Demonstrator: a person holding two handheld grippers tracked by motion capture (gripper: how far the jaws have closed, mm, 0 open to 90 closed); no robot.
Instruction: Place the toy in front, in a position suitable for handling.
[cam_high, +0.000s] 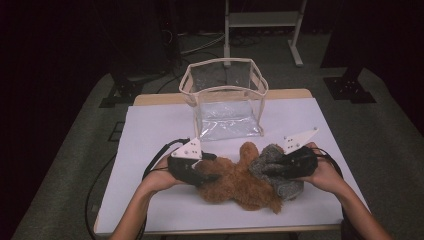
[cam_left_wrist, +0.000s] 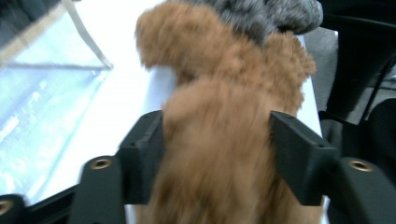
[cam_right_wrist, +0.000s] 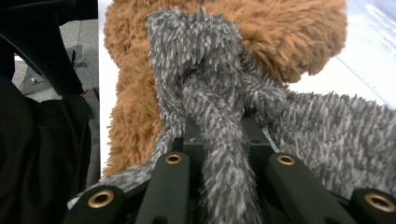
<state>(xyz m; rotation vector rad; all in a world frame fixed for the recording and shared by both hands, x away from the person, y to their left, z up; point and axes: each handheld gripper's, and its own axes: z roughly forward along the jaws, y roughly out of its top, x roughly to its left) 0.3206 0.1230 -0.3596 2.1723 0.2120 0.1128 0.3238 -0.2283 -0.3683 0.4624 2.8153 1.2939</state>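
A brown plush toy (cam_high: 235, 186) lies on the white table cover near the front, with a grey plush toy (cam_high: 282, 180) against its right side. My left gripper (cam_high: 210, 170) reaches into the brown toy's left end. In the left gripper view, brown fur (cam_left_wrist: 224, 93) fills the gap between the spread jaws of the left gripper (cam_left_wrist: 217, 135), and the grey toy (cam_left_wrist: 275, 14) shows beyond it. My right gripper (cam_high: 272, 167) is shut on a fold of the grey toy (cam_right_wrist: 201, 70), pinched between the jaws of the right gripper (cam_right_wrist: 219, 135). The brown toy (cam_right_wrist: 280, 37) lies behind it.
A clear plastic bag with a beige rim (cam_high: 225, 100) stands open-topped behind the toys at the middle of the table; its side (cam_left_wrist: 46, 93) is at the left of the left gripper view. The white table cover (cam_high: 150, 130) runs to the table's front edge. A white stand (cam_high: 262, 20) stands beyond.
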